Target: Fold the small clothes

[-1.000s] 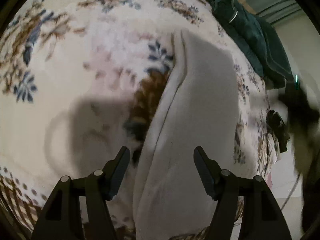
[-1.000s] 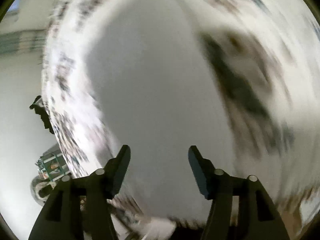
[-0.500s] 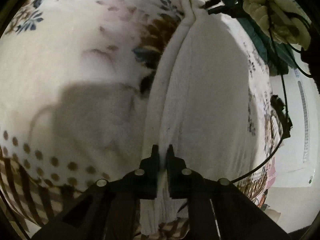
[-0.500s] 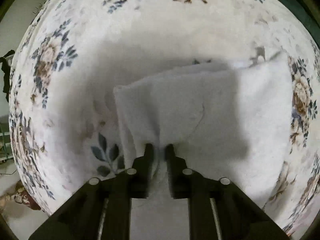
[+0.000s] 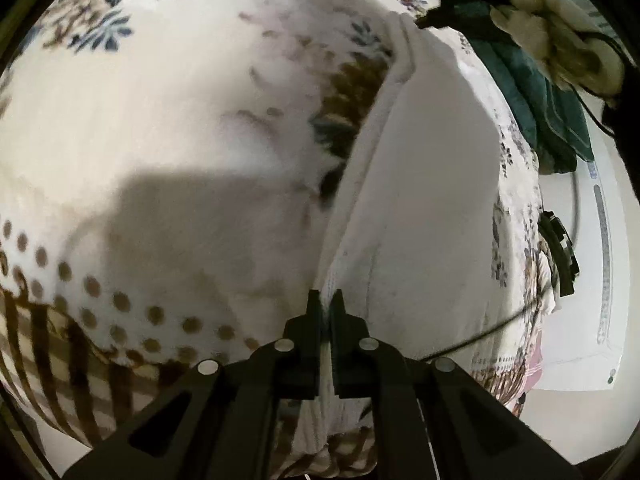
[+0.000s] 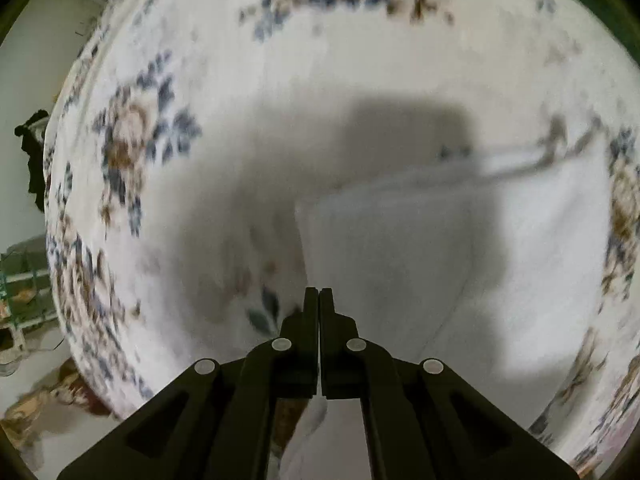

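Floral blanket (image 5: 192,128) covers the surface, pale wall (image 6: 28,60) at left edge | green cloth (image 5: 536,92) upper right | white garment (image 5: 432,200) centre-right on blanket | left gripper (image 5: 327,304) pinched shut on its edge | right gripper (image 6: 319,300) closed on the garment (image 6: 420,248).

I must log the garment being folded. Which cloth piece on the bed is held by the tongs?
The white knit garment, pinched at its edge; the dark green cloth lies untouched farther away.

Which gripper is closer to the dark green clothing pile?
Right. The right gripper pinches the white garment at its far end beside the dark green clothing; the left gripper pinches the near end.
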`<act>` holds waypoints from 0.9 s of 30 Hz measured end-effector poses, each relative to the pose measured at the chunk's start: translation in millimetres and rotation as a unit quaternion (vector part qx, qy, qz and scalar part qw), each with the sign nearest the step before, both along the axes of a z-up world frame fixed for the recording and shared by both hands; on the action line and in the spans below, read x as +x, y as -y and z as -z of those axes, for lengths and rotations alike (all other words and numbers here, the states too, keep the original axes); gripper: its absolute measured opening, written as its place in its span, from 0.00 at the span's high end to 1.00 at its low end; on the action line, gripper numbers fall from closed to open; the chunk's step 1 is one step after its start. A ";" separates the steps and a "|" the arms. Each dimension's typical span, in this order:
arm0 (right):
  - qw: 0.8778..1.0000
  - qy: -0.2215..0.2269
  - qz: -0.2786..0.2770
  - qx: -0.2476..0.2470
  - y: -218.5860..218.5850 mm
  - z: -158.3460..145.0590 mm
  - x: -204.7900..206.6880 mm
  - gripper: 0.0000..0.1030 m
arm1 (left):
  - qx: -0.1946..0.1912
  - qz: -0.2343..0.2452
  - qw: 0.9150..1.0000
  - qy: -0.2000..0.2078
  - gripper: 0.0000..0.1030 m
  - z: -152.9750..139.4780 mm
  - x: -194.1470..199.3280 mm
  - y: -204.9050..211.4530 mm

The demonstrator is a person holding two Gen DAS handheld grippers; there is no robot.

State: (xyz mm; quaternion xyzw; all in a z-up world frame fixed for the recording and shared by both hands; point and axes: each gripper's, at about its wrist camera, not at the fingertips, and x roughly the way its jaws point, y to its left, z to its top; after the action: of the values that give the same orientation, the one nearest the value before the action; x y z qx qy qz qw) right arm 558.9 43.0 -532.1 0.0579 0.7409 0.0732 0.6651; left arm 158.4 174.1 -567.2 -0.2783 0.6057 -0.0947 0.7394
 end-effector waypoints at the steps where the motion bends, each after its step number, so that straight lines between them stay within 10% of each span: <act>1: 1.000 -0.007 -0.005 -0.008 1.2 2.8 -5.4 0.90 | 0.003 0.003 1.000 0.001 0.98 0.0 -0.8 -0.6; 4: 0.999 0.017 -0.031 -0.037 -3.7 8.9 -16.1 0.42 | 0.005 0.012 1.000 0.002 0.98 0.4 -0.3 -0.5; 7: 0.995 0.018 -0.076 -0.067 -13.7 23.3 -21.8 0.49 | 0.004 0.016 1.000 -0.001 0.98 0.8 0.9 -1.4; 8: 0.992 0.035 -0.081 -0.086 -15.0 24.5 -22.7 0.84 | 0.004 0.018 1.000 -0.001 0.98 0.7 1.0 -1.3; 9: 0.991 0.051 -0.065 -0.101 -10.5 22.7 -22.6 0.91 | 0.005 0.019 1.000 -0.001 0.98 -0.1 1.8 0.1; 13: 0.997 0.061 0.035 -0.043 12.7 4.9 -19.8 0.93 | 0.008 0.026 1.000 0.004 0.98 -4.2 0.2 0.2; 21: 0.998 0.032 0.036 -0.030 8.6 26.6 -14.1 0.90 | -0.018 0.030 0.999 -0.012 0.95 5.5 2.0 -8.1; 23: 0.999 0.028 0.040 0.000 17.1 23.0 -17.7 0.77 | -0.032 0.030 0.999 -0.025 0.94 8.3 4.5 -10.1; 27: 0.993 0.015 0.058 0.104 55.3 -6.5 -55.9 0.46 | -0.050 0.022 0.998 -0.029 0.54 7.6 1.2 -19.4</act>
State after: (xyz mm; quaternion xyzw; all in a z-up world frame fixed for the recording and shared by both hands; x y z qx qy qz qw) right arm 503.0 -12.3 -525.7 0.1680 0.7145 0.1119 0.6699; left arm 159.6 193.5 -574.8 -0.3045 0.6273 -0.1327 0.7044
